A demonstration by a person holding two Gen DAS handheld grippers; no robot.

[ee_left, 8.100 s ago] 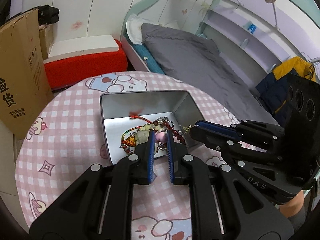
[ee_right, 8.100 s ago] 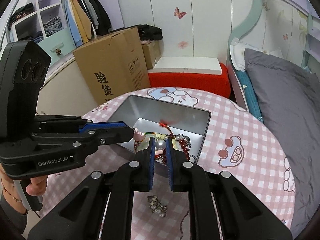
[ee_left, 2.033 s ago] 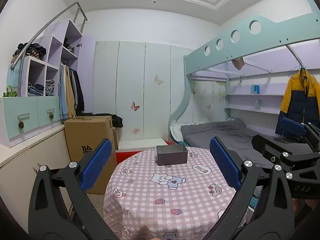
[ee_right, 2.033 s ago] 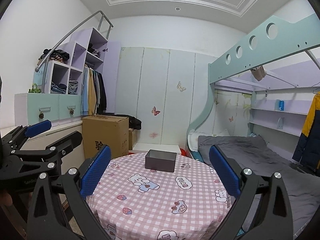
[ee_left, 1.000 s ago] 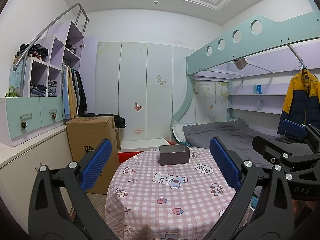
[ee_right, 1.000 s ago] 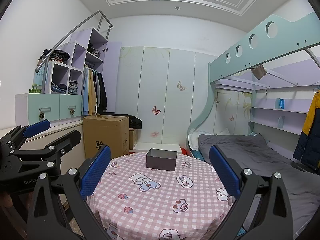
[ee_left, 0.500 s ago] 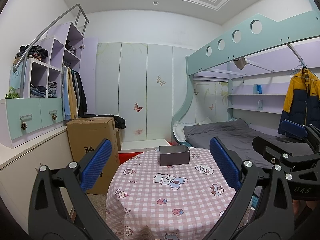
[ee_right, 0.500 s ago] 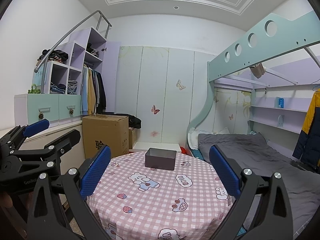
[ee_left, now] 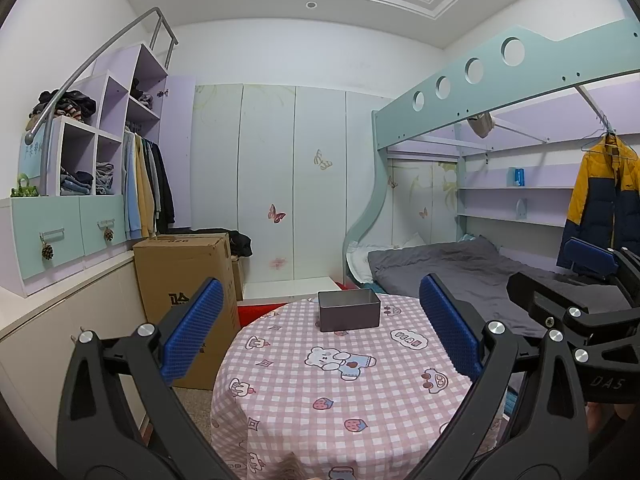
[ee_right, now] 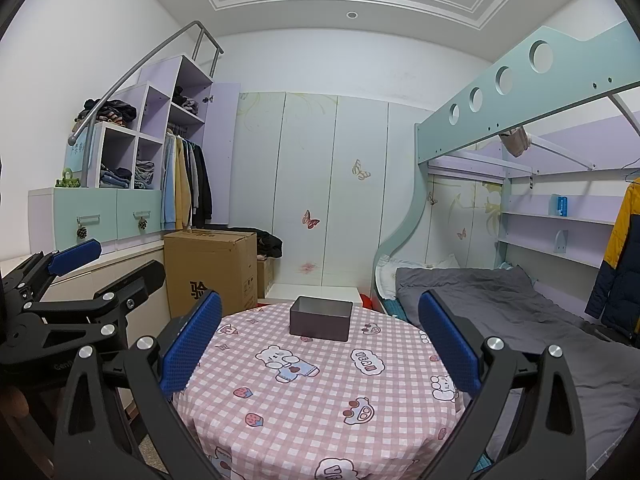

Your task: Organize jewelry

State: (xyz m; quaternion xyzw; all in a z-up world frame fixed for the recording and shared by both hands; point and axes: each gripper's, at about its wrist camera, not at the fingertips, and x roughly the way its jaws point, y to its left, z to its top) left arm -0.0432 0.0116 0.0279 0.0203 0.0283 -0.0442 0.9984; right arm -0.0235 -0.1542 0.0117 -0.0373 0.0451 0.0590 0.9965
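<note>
Matt grey metal box [ee_right: 320, 318]; pink checked cloth on table [ee_right: 320, 400]; brown cardboard carton [ee_right: 210, 266]; textured blue pads [ee_right: 192, 346].

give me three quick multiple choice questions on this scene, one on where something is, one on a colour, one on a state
1. Where does the grey metal box stand?
A. on the far side of the round table
B. on the bed
C. on the cardboard carton

2. What colour are the claw pads?
A. red
B. blue
C. green

3. How are the left claw and right claw?
A. both shut on jewelry
B. one open, one shut
C. both open and empty

Answers: 1 A, the box sits on the checked cloth near the table's far edge. 2 B, the ribbed pads are blue. 3 C, each wrist view shows the pads wide apart with nothing between them.
</note>
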